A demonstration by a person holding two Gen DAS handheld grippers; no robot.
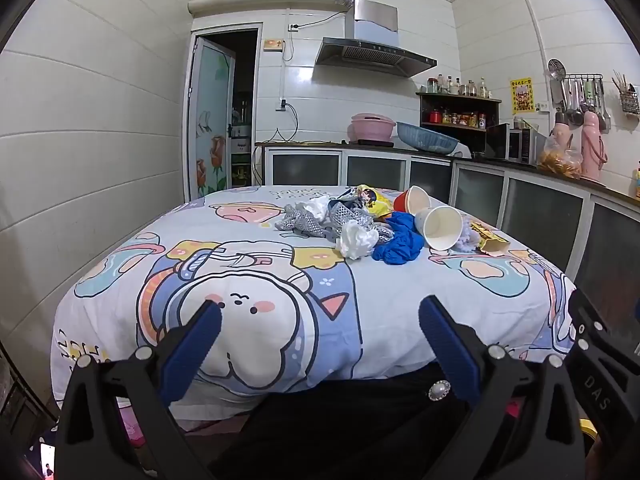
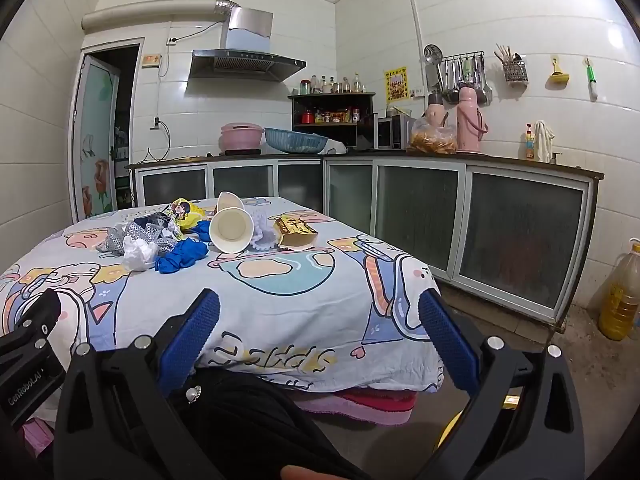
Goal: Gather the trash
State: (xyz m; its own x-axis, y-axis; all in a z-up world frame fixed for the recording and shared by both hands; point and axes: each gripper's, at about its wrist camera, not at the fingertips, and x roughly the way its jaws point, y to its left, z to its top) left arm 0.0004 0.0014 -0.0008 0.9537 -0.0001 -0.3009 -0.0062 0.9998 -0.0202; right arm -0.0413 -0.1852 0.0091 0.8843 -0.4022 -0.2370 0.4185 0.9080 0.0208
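A heap of trash lies at the far middle of the table [image 1: 248, 272]: a white paper cup [image 1: 439, 227] on its side, a red cup [image 1: 412, 200] behind it, a blue crumpled glove [image 1: 400, 242], white tissue [image 1: 356, 240], silver foil wrappers [image 1: 304, 222], a yellow snack bag [image 1: 374, 197] and a yellow-brown carton [image 1: 490, 238]. My left gripper [image 1: 320, 310] hangs open at the near edge, well short of the heap. In the right wrist view the white cup [image 2: 231, 230], glove [image 2: 182, 258] and carton [image 2: 296, 233] lie ahead-left of my open right gripper [image 2: 320, 304].
A cartoon-print cloth [image 2: 280, 280] covers the table. Kitchen cabinets [image 2: 460, 216] with a worktop run along the back and right walls. A yellow oil bottle [image 2: 620, 296] stands on the floor at right. A person's dark clothing [image 1: 340, 420] is below the table edge.
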